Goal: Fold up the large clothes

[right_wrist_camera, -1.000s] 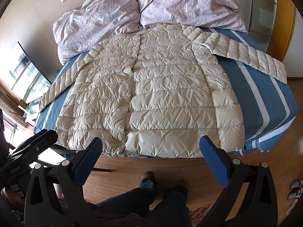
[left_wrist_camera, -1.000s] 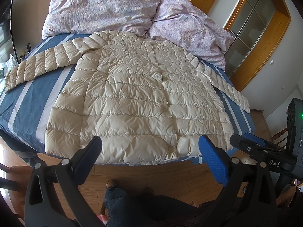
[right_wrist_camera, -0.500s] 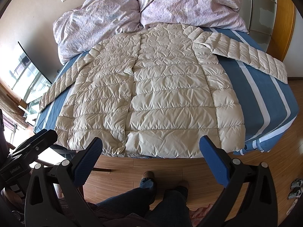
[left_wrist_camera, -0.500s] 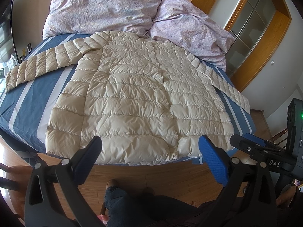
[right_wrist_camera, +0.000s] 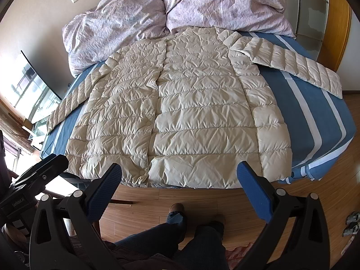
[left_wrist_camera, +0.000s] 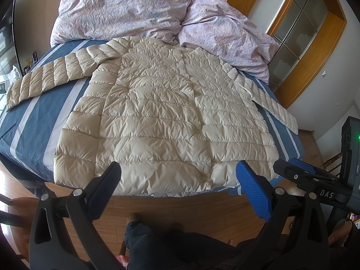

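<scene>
A cream quilted puffer jacket [left_wrist_camera: 162, 117] [right_wrist_camera: 180, 112] lies flat on the bed, front up, snaps closed, hem at the near edge. Both sleeves are spread outward: the left sleeve [left_wrist_camera: 49, 76] reaches toward the bed's left side, the right sleeve [right_wrist_camera: 292, 67] toward the right. My left gripper [left_wrist_camera: 177, 175] hangs open in the air just short of the hem, holding nothing. My right gripper [right_wrist_camera: 180, 175] is open too, above the floor in front of the hem, apart from the fabric.
The bed has a blue sheet with white stripes [left_wrist_camera: 33, 117] [right_wrist_camera: 315, 121]. A lilac duvet [left_wrist_camera: 135, 9] [right_wrist_camera: 180, 6] is heaped at the head. A person's legs [right_wrist_camera: 175, 231] stand on the wood floor. A wooden-framed cabinet [left_wrist_camera: 310, 29] stands at the right.
Both views have drifted very slightly; the jacket and both grippers are otherwise as they were.
</scene>
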